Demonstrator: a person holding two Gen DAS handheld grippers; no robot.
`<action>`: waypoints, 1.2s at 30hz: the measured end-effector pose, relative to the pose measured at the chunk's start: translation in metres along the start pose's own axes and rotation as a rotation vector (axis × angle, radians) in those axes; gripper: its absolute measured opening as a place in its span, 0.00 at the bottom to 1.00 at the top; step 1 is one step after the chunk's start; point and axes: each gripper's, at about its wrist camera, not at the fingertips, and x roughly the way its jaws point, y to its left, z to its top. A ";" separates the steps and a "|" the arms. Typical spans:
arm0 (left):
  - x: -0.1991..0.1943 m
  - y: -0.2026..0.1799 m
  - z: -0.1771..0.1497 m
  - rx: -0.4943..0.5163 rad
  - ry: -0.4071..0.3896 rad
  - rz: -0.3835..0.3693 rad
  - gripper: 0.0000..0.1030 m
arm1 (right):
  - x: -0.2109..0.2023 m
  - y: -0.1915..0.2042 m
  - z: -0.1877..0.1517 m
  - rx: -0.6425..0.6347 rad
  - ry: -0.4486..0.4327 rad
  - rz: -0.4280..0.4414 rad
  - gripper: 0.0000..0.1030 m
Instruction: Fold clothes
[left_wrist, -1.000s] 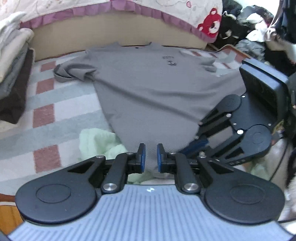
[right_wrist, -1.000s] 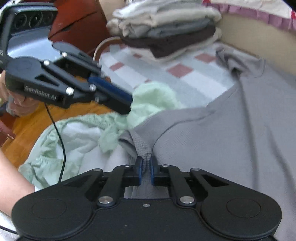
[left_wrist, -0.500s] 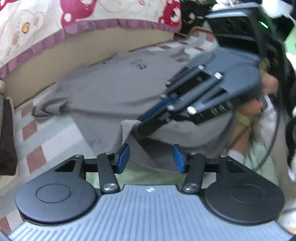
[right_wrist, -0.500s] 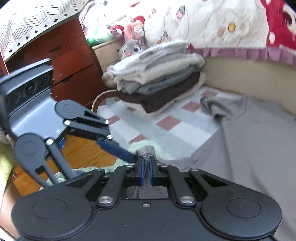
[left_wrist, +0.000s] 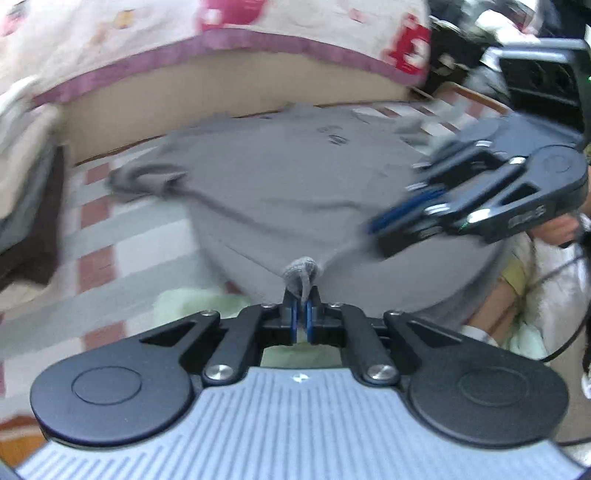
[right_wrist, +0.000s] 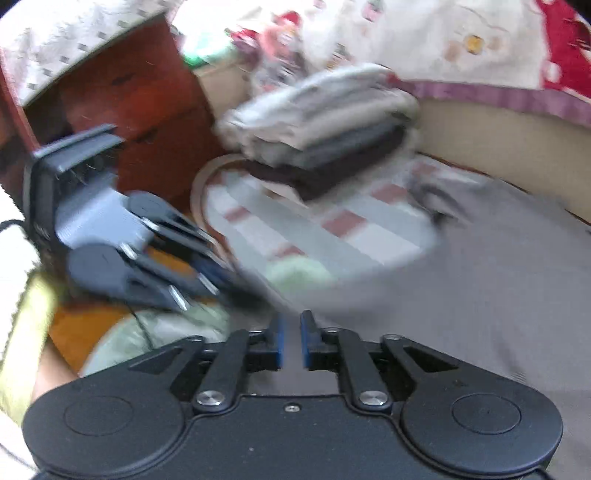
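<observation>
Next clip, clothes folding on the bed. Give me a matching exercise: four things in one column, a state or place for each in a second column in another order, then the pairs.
Things:
1. left claw
2. right claw
3. grey short-sleeved T-shirt
4. stack of folded white, grey and brown clothes

States or places:
A. piled at the far end of the checked bedcover, near the red-brown wooden cabinet
B. jaws parted and opening, nothing pinched between the pads
C. spread on the bed, one hem corner lifted
D. shut on a bunched corner of grey fabric

Pairs: 1-D, 2-B, 3-C, 4-A
</observation>
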 end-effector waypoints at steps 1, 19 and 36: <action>-0.007 0.010 -0.004 -0.072 -0.016 -0.002 0.04 | -0.012 -0.010 -0.003 0.023 0.033 -0.072 0.38; 0.002 0.052 -0.046 -0.387 0.033 -0.013 0.07 | -0.158 -0.076 -0.070 0.248 0.289 -0.532 0.60; -0.026 0.036 -0.022 -0.314 0.072 -0.087 0.01 | -0.237 -0.049 -0.077 0.182 0.190 -0.542 0.05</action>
